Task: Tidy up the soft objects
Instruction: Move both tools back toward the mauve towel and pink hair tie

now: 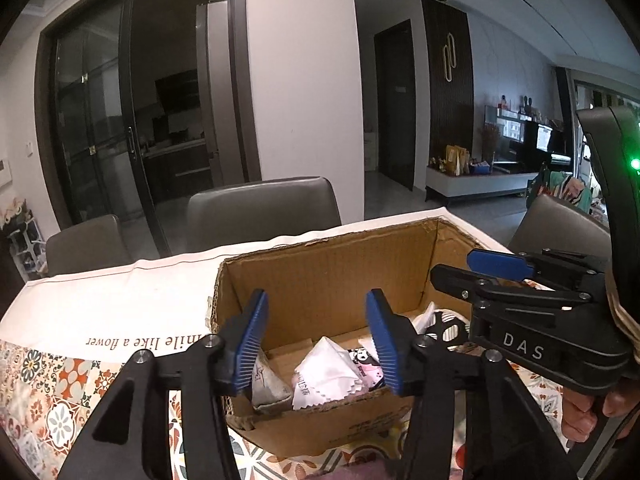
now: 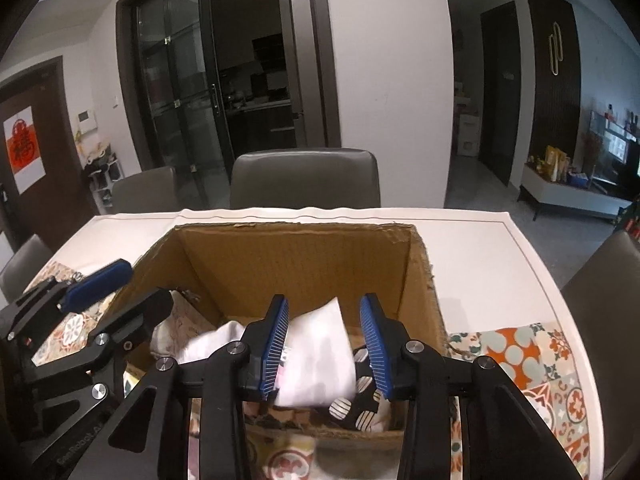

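Holding both tongs part-open above the cardboard box [image 2: 304, 264], I grip nothing. Left gripper [image 1: 318, 342] and right gripper [image 2: 324, 346] each show a clear gap between blue pads. Risk: the white cloth [image 2: 316, 360], blurred in the right view and seemingly dropping, may drape over the near wall rather than settle inside, or snag a pad on withdrawal. It lies between and just beyond the right tongs; in the left view it rests on the box floor beyond the left pads, beside a grey pouch [image 1: 270, 386].

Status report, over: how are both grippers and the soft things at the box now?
Left gripper open, empty. Right gripper open, white cloth loose between pads. Soft items inside cardboard box. Nothing in the way.
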Tool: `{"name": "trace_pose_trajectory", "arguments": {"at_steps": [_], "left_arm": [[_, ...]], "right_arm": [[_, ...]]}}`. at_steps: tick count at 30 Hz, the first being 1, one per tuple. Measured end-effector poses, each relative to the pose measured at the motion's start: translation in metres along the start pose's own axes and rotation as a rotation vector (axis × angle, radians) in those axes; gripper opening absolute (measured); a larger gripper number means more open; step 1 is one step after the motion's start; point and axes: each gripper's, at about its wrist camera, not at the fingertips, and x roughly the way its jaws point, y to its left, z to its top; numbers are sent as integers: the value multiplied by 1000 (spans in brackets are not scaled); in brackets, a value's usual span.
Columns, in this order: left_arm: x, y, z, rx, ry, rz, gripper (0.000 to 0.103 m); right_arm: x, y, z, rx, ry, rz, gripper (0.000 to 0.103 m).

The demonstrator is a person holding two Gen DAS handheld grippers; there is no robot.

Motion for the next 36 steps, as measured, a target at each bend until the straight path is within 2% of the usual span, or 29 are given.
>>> {"name": "trace_pose_trajectory", "arguments": {"at_steps": [3,13,23,29,36], "left_arm": [[-10,1,0,5,-10,5,55],[-59,1,-8,41,-74,16,60],[-105,7,-17,21,-109,26,64],[-124,10,-29,18,-109,28,66],[-139,17,-52,19,-88,15,67]], "right_arm": [[-11,1,-1,5,-21,-16,47],[-56,13,-11,-2,-50,-41,48],[-104,35,-25,15,-86,-49,48],[-126,50,-38,6,-98,-62,48],[-139,61,-61,40,-70,-72,48]]}}
